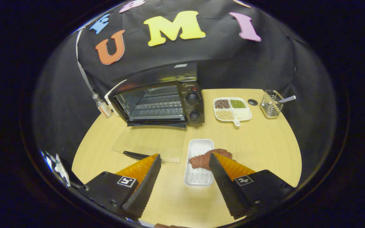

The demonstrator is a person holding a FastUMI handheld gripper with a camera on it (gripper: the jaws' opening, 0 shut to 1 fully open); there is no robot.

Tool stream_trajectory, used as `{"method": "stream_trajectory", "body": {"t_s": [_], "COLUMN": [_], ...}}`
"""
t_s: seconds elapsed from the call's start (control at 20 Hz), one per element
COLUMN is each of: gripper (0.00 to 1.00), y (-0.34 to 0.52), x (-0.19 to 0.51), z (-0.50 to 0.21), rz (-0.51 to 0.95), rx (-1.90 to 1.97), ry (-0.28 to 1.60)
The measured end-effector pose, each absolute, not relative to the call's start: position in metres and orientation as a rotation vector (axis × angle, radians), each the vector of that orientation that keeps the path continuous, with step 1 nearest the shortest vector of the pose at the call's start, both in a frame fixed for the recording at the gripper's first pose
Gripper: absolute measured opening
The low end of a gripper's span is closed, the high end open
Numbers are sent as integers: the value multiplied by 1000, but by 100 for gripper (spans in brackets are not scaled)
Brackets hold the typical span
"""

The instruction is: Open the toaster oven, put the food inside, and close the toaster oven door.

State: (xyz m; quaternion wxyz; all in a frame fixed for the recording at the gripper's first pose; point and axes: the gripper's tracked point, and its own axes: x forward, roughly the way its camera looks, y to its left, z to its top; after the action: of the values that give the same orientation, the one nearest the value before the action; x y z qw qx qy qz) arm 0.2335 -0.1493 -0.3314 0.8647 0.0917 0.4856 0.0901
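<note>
The gripper hovers with jaws wide over the white tray bearing the meat; the toaster oven stands open beyond.

Two wedge-shaped fingers with ribbed inner faces — set wide apart on dark housings, each bearing a small square black-and-white marker, visible screws.

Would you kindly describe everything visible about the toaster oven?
The toaster oven is a black box with a metal top, standing on the wooden table against the booth wall. Its glass door lies folded down flat, handle nearest the gripper, baring a wire rack inside. Two round knobs sit on its right panel. The open gripper hovers well short of it.
</note>
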Motion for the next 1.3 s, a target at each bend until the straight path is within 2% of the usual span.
{"method": "stream_trajectory", "body": {"t_s": [0.2,0.5,0.7,0.8,0.95,1.0,1.05,1.15,1.3], "gripper": [96,92,74,61,30,26,16,12,11], "y": [-190,-207,-202,-200,-201,-196,-196,-195,-190], "x": [231,235,241,237,235,230,227,223,217], "z": [-350,-379,-387,-393,-393,-391,-389,-384,-368], "rz": [187,265,321,332,321,329,330,307,274], "rx": [254,372,475,500,531,552,543,521,424], "ry": [1046,1090,1090,1108,1113,1110,1107,1106,1069]}}
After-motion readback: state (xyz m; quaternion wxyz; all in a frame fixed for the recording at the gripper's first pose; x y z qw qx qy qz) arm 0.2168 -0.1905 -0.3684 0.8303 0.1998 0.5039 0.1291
